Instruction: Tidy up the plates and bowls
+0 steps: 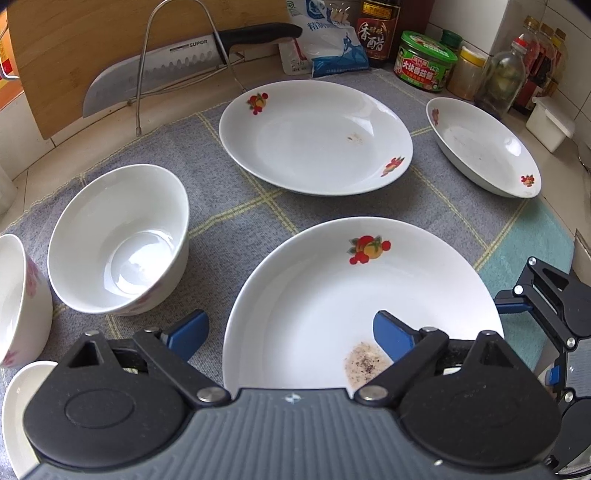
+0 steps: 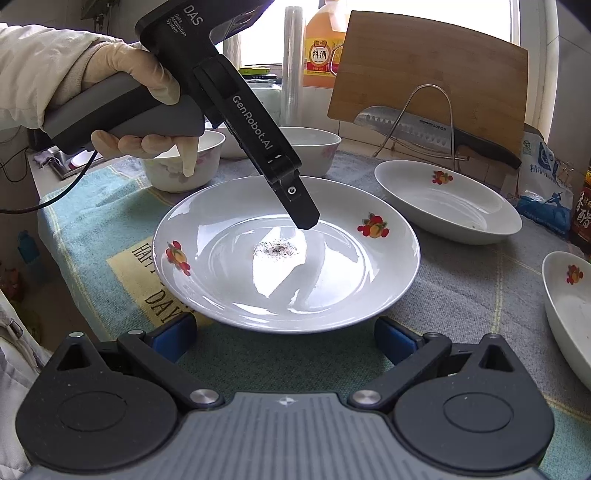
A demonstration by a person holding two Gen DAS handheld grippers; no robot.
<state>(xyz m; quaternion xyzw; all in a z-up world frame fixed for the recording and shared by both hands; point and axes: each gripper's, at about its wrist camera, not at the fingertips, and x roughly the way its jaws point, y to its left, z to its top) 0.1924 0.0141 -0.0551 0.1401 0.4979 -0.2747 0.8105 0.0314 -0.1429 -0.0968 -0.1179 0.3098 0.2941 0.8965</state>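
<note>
A white plate [image 1: 365, 295] with fruit prints and a speckled stain lies nearest on the grey cloth. My left gripper [image 1: 290, 336] is open and straddles its left rim, with one blue finger outside and the other over the plate. From the right wrist, that plate [image 2: 288, 254] sits in the middle, one of the left gripper's fingers [image 2: 297, 201] pointing steeply down into it. My right gripper [image 2: 286, 338] is open at the plate's near edge, nothing between its pads. Two more fruit-print plates [image 1: 314, 136] [image 1: 484, 147] lie further back. A white bowl [image 1: 118, 243] stands to the left, another bowl [image 1: 18, 295] beside it.
A cleaver [image 1: 155, 66] rests in a wire rack [image 1: 147, 55] before a wooden cutting board [image 1: 74, 48]. A salt bag [image 1: 325, 44], sauce bottle [image 1: 380, 33], green jar [image 1: 424, 62] and other bottles line the back. A gloved hand [image 2: 122, 74] holds the left gripper.
</note>
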